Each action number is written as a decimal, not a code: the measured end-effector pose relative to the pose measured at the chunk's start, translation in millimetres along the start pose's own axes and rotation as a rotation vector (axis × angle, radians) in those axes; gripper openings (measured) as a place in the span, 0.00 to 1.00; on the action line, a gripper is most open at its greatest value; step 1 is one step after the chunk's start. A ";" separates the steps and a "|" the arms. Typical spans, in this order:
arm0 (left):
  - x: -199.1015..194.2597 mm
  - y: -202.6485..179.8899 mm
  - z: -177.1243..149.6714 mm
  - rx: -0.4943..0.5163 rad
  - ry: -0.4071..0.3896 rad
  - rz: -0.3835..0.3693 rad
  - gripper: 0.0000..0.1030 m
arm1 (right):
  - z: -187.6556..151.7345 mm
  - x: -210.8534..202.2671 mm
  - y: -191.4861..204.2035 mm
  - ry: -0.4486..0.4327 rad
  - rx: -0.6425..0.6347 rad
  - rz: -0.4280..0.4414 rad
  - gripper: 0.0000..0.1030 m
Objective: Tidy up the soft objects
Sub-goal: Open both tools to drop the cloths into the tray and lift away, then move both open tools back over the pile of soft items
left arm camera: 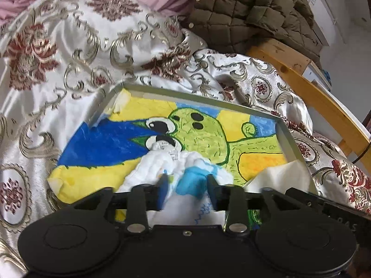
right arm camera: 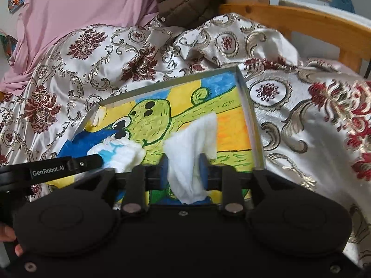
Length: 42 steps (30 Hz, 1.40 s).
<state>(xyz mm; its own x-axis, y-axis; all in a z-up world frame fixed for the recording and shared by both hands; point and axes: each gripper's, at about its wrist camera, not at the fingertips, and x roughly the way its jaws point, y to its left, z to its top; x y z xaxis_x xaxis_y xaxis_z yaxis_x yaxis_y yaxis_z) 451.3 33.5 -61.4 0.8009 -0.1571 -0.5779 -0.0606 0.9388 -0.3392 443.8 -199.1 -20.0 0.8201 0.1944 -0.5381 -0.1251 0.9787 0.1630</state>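
Two cloths are in my grip at once, one per gripper, both held over the shallow tray [right arm camera: 249, 115] that sits on the patterned satin bedspread [right arm camera: 289, 106]. My left gripper [left arm camera: 186, 180] has its fingers drawn in close on a bunched white cloth with blue patches [left arm camera: 185, 169]; the bundle spills forward past the fingertips [left arm camera: 212, 180] and its far end rests on the painted bottom of the tray, over the cartoon's eyes. From the right wrist view I see that same bundle [right arm camera: 120, 151] near the tray's left half. My right gripper [right arm camera: 183, 164] is narrowed onto a plain white cloth [right arm camera: 194, 139], pinched between the blue pads [right arm camera: 203, 162]; one end stands up ahead of the fingers above the green and orange part of the picture, and the other end hangs back toward the gripper body. I cannot tell whether this cloth touches the tray floor. An olive quilted jacket [left arm camera: 250, 11] lies at the head of the bed beside the wooden bed frame [left arm camera: 313, 92], with pink fabric [right arm camera: 81, 11] to its left.
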 end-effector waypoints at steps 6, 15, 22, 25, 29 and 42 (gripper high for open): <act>-34.9 -14.2 0.9 0.049 -0.062 -0.017 0.65 | 5.8 -46.5 7.5 -0.073 -0.044 -0.017 0.61; -123.0 -35.0 0.7 0.101 -0.228 -0.013 0.90 | 11.3 -134.4 12.7 -0.216 -0.068 -0.010 0.91; -185.0 -56.5 -14.5 0.148 -0.358 -0.038 0.99 | 2.8 -200.7 14.7 -0.338 -0.085 0.007 0.99; -207.6 -62.1 -28.9 0.156 -0.407 -0.045 0.99 | -3.0 -223.2 17.6 -0.390 -0.088 0.016 0.99; -234.5 -62.6 -48.1 0.172 -0.446 -0.033 0.99 | -14.1 -249.3 24.8 -0.460 -0.103 -0.007 0.99; -299.5 -16.5 -97.6 0.120 -0.377 -0.039 0.99 | -66.3 -285.0 49.8 -0.399 -0.259 -0.197 0.99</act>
<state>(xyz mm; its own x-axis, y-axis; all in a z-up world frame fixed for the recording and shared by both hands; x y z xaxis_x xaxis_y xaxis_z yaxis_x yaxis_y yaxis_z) 154.3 35.2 44.8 0.9650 -0.0904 -0.2461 0.0261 0.9671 -0.2531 166.8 -201.4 86.6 0.9849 0.0141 -0.1726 -0.0400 0.9883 -0.1474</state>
